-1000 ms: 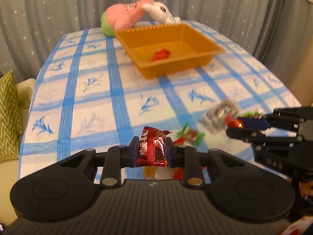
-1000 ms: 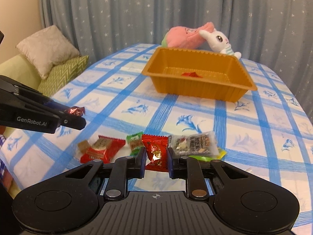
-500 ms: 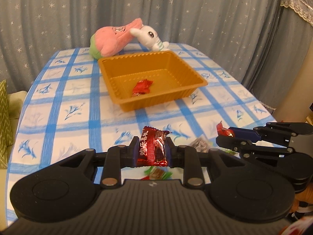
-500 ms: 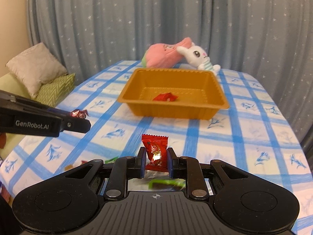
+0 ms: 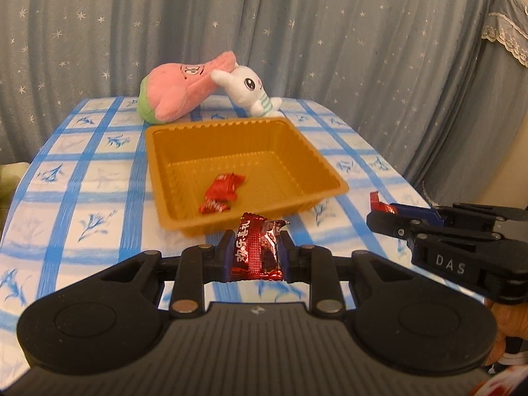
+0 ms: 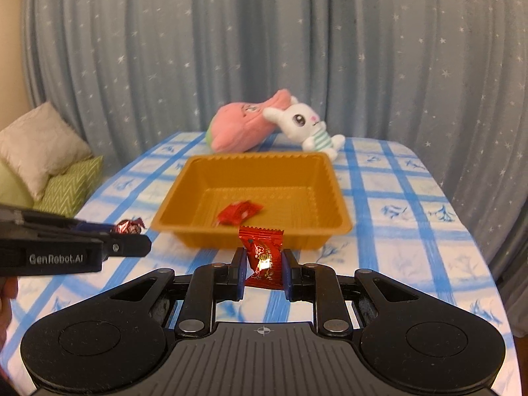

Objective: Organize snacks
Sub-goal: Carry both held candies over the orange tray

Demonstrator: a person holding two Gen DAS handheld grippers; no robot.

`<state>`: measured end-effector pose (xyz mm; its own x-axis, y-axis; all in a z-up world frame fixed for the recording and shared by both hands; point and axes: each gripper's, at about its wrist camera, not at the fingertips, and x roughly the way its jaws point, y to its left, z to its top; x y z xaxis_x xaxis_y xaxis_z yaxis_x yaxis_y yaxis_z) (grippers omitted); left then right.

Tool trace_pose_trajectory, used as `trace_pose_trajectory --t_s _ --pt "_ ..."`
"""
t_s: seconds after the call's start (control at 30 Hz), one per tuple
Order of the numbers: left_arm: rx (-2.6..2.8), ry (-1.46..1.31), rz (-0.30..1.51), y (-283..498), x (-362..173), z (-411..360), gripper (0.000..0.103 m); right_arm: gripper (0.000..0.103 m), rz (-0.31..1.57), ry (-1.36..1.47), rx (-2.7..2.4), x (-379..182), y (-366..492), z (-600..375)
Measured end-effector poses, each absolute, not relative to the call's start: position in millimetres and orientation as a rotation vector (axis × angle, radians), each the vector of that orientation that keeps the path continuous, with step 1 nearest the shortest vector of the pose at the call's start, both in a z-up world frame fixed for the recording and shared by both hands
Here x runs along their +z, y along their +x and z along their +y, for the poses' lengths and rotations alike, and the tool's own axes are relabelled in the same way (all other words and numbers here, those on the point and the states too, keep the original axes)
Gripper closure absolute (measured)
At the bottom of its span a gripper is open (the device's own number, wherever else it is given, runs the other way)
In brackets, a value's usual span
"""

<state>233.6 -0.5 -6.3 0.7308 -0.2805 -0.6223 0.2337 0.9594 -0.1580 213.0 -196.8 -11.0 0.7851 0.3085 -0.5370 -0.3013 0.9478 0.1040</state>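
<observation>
We see the left claw pinching a dark red candy just before the near wall of the orange tray. The right claw pinches a bright red candy, also just before the tray. Red candies lie inside the tray on the desk. Two soft toys lie behind the tray.

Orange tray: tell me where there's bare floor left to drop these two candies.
The orange tray is mostly bare. Its only crowded spot is the front middle, where red wrapped candies lie. The back half toward the plush toys and the right side of its floor are free.
</observation>
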Motion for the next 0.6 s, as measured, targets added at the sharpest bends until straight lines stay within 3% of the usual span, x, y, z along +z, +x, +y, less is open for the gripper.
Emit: trace_pose_trajectory --t_s 0.6 --pt "-0.193 -0.092 0.678 332 -15 14 0.079 0.081 0.63 0.08 0.339 -20 334 -189"
